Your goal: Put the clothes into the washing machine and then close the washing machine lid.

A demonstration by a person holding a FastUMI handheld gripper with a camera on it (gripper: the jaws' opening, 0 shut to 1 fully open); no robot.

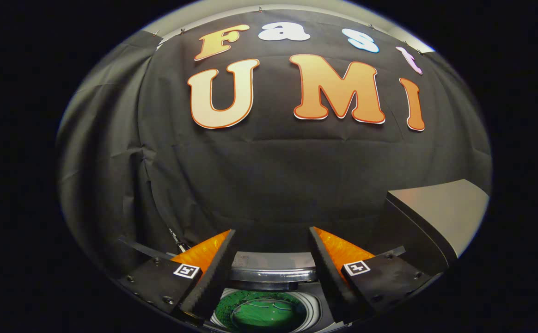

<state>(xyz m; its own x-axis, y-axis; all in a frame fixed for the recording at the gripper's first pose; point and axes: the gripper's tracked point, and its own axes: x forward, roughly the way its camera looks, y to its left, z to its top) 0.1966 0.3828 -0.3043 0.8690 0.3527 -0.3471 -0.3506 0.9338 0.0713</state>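
Green clothes are showing inside the white-rimmed washing machine drum, before plain black cloth wall.

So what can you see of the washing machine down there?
The washing machine sits low between the open fingers of the gripper, which hold nothing. Its round top opening faces up, with a pale ribbed rim. Inside the tub lies something green, which looks like cloth. The lid is raised behind the opening, grey and shiny with a dark edge, so the machine is open. Nothing touches the lid.
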